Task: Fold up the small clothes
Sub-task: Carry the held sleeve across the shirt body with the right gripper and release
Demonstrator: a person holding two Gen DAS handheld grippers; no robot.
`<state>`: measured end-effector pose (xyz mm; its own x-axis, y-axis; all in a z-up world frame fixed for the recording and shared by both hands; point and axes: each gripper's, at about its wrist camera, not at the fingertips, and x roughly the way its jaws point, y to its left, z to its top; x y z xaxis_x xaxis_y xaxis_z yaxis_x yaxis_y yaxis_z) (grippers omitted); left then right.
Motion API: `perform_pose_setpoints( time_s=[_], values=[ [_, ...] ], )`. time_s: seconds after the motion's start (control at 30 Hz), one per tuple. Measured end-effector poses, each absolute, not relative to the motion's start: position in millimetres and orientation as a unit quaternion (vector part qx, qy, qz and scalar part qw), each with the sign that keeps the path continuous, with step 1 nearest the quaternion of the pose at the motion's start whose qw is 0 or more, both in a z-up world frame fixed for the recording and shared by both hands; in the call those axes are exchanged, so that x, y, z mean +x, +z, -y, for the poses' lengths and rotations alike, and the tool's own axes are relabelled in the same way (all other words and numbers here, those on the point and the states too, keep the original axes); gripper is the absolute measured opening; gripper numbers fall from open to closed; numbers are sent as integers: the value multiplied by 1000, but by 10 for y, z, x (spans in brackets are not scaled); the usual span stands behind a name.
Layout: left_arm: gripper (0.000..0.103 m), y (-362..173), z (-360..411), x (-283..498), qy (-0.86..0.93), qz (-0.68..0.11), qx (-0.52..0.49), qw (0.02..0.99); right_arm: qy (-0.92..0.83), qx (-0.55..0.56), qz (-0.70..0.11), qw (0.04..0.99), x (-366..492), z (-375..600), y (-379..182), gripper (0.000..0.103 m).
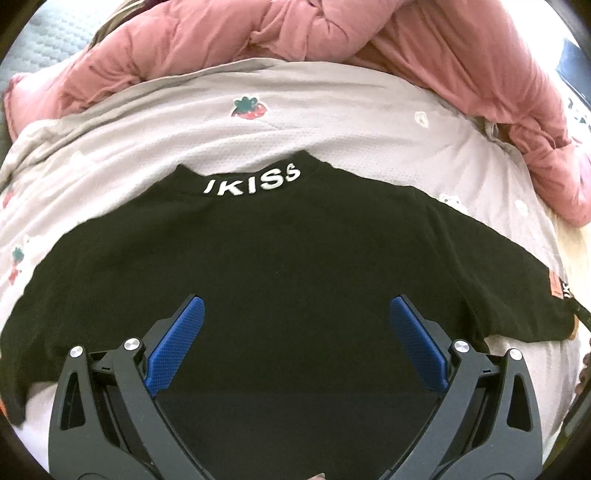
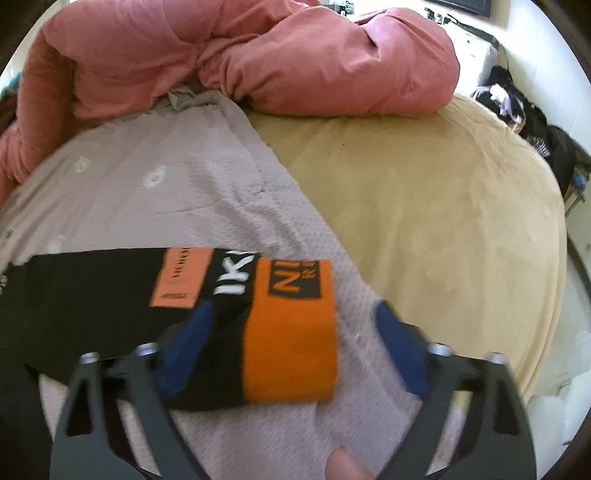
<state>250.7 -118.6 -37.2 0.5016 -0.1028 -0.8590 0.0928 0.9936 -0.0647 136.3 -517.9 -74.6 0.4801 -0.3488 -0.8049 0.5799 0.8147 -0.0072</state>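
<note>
A small black top (image 1: 280,251) lies flat on a pale grey quilt (image 1: 332,129), its collar printed with white letters away from me and both sleeves spread out. My left gripper (image 1: 295,306) is open, hovering over the middle of the top's body, holding nothing. In the right wrist view the top's right sleeve (image 2: 110,295) ends in an orange cuff (image 2: 291,350) with an orange patch and white letters. My right gripper (image 2: 291,314) is open, its blue pads either side of the cuff, above it. That view is motion-blurred.
A bunched pink duvet (image 1: 295,33) lies along the far side of the bed, also in the right wrist view (image 2: 258,55). A tan blanket (image 2: 424,206) covers the bed to the right of the quilt. Dark clutter (image 2: 524,110) sits beyond the bed's right edge.
</note>
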Motion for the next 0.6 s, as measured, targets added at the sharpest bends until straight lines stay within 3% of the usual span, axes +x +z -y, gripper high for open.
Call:
perform_pose_setpoints(
  time_s=[0.17, 0.27, 0.6],
  values=[
    [95, -498, 1200, 2544, -56, -496, -17, 866, -248, 150, -449, 845, 1467, 5244, -859, 42],
    [95, -596, 1237, 2519, -59, -499, -16, 864, -235, 135, -434, 859, 1463, 5168, -781, 7],
    [95, -616, 1083, 2371, -57, -488, -33, 870, -150, 132, -354, 914, 1297, 4844, -256, 5]
  ],
)
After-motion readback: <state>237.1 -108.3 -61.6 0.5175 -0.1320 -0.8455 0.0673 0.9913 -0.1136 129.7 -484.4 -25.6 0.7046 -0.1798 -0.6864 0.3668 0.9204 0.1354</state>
